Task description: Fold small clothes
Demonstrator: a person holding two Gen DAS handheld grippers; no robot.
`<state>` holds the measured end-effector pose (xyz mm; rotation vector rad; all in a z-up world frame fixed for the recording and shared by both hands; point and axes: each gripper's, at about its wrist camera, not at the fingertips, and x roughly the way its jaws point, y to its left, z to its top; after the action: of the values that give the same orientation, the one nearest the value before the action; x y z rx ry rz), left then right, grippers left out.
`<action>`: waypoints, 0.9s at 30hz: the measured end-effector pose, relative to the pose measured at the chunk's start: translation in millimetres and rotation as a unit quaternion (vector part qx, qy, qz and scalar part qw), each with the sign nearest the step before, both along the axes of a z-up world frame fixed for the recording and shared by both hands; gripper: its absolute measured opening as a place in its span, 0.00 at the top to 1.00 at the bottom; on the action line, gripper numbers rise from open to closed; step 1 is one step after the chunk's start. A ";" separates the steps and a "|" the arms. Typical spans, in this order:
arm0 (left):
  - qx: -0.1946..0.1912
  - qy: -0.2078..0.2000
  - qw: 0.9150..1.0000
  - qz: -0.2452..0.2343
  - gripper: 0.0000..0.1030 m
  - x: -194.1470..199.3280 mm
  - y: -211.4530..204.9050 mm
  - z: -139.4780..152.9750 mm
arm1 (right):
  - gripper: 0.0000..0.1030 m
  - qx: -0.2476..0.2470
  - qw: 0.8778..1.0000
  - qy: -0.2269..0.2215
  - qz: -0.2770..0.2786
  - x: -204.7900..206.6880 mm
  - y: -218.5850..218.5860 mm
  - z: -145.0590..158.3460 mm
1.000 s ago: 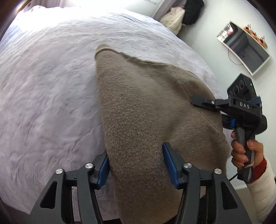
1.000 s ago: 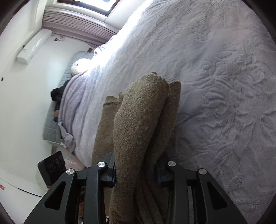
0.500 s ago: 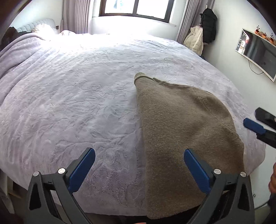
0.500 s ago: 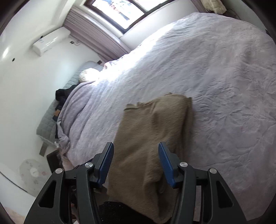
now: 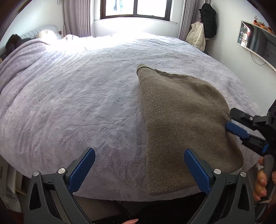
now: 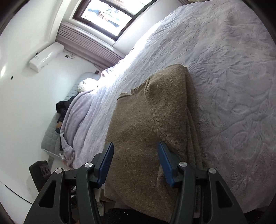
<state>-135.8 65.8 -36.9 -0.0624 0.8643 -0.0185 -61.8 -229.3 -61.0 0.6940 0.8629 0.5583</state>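
Lying folded on the lilac embossed bedspread (image 5: 77, 103), the brown knitted garment (image 5: 181, 120) is free; left gripper (image 5: 138, 167) and right gripper (image 6: 136, 163) both released, fingers spread

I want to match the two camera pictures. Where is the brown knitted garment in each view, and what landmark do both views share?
Left wrist view: the brown knitted garment lies right of centre on the lilac bedspread, reaching the near bed edge.
Right wrist view: the garment fills the centre, running down between the right tongs.
Shared landmark: the window beyond the bed's far side.
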 end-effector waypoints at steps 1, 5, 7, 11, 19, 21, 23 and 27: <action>0.005 -0.004 1.000 0.002 0.00 -3.1 -2.3 0.6 | 0.45 -0.001 1.000 -0.002 -0.004 -4.6 -2.9 2.2; 0.008 -0.011 1.000 0.001 0.00 -8.8 -10.8 3.5 | 0.35 -0.006 1.000 0.000 -0.022 -24.3 -10.3 11.3; 0.011 -0.012 1.000 0.000 0.00 -9.9 -15.2 5.2 | 0.27 -0.024 0.999 0.011 -0.032 -28.3 -14.6 14.6; 0.013 -0.013 1.000 0.003 0.00 -12.6 -21.8 8.2 | 0.25 -0.070 0.996 0.024 -0.044 -38.6 -22.1 16.9; 0.021 0.021 0.999 0.022 0.00 -8.8 -21.4 1.1 | 0.21 -0.201 0.979 0.009 -0.042 -49.4 -1.3 30.7; 0.031 0.026 0.999 0.028 0.00 -8.6 -20.9 -0.8 | 0.18 -0.235 0.971 -0.004 -0.040 -49.5 9.7 35.1; 0.044 0.033 0.998 0.034 0.00 -7.4 -20.2 -3.1 | 0.12 -0.275 0.960 -0.026 -0.041 -52.7 23.1 40.6; 0.041 0.047 0.997 0.041 0.00 -4.6 -16.1 -7.6 | 0.00 -0.315 0.948 -0.042 -0.030 -54.0 42.5 42.9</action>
<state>-140.4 49.7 -44.5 -0.0226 0.9545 0.0975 -115.8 -186.8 -18.1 0.1089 0.8729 0.2280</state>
